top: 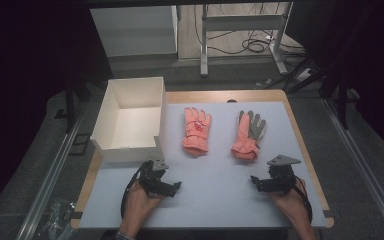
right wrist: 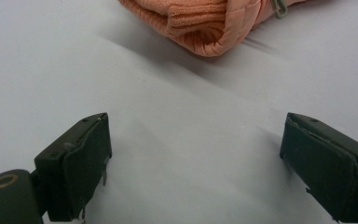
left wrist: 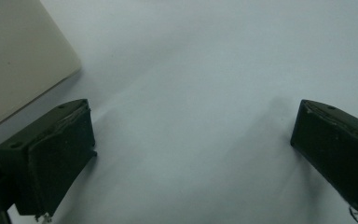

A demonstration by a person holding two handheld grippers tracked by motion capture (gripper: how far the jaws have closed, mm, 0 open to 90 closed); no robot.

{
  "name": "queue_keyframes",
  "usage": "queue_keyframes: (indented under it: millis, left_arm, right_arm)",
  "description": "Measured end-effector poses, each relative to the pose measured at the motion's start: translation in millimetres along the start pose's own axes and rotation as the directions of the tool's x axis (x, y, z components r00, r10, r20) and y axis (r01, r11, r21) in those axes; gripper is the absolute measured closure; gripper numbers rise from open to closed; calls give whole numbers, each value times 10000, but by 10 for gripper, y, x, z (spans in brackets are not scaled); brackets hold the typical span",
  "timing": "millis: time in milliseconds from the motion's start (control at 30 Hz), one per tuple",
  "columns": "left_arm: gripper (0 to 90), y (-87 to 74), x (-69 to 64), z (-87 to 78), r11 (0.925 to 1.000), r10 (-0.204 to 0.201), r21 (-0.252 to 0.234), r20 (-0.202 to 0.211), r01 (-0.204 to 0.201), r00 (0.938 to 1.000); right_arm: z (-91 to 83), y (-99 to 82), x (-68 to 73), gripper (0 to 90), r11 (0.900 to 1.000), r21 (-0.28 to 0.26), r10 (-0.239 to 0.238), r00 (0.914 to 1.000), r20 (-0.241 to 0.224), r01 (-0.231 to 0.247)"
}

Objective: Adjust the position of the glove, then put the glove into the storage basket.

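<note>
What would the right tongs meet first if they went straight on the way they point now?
Probably the knit cuff of the right glove, which lies straight ahead of the open right tongs. Bare mat lies between them; how much is hard to judge.

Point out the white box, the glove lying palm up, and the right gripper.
white box (top: 111,114), high view, on its left inner wall.
glove lying palm up (top: 253,127), high view, on its grey palm.
right gripper (top: 258,183), high view, between its open jaw tips.
</note>
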State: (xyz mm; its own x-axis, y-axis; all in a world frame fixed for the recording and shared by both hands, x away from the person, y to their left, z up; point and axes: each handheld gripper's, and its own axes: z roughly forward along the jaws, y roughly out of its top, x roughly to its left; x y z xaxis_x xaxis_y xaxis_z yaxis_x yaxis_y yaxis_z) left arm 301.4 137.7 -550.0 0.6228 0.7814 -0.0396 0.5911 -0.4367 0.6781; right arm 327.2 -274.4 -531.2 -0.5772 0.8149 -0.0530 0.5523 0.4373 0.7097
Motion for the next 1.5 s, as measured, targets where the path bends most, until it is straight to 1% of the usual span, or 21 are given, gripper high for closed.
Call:
queue_keyframes:
  millis: [433, 533, 567, 733, 967, 1133, 1267, 1367, 1467, 1500]
  left_arm:
    - [0, -10, 3, 0, 9999, -31, -98, 22, 31, 10000]
    - [0, -10, 3, 0, 9999, -31, -103, 25, 31, 10000]
    - [0, -10, 3, 0, 9999, -31, -105, 23, 31, 10000]
    - [0, -11, 4, 0, 9999, -33, -105, 24, 33, 10000]
    - [0, -12, 7, -1, 9999, -48, -105, 43, 49, 10000]
    - [1, -13, 11, -3, 9999, -82, -129, 66, 82, 9999]
    - [1, -13, 10, -3, 9999, -70, -122, 53, 70, 10000]
    - [1, -13, 6, -2, 9999, -57, -117, 29, 57, 10000]
    - [1, -13, 5, -2, 9999, -59, -118, 25, 59, 10000]
    - [1, -13, 5, -2, 9999, -60, -118, 24, 61, 10000]
  right_arm:
    - [6, 2, -1, 85, 10000, 16, 26, 10000, -12, -26]
    - [7, 1, -1, 80, 10000, 19, 19, 10000, -26, -19]
    - [9, 2, -1, 65, 10000, 39, 5, 10000, -81, -5]
    - [10, 4, 1, 64, 10000, 65, -9, 10000, -83, 10]
    - [7, 10, 3, 68, 10000, 83, 33, 10000, -84, -32]
    - [-2, 30, -4, 85, 9997, 228, -32, 9999, -127, 35]
    - [-10, 58, -18, 101, 9996, 253, -113, 9999, 1, 113]
    - [-21, 91, -31, 110, 9999, 113, -8, 10000, -64, 9]
    - [-35, 167, -70, 111, 9996, -32, 280, 9995, -149, -280]
    - [-35, 167, -70, 111, 9996, -32, 280, 9995, -149, -280]
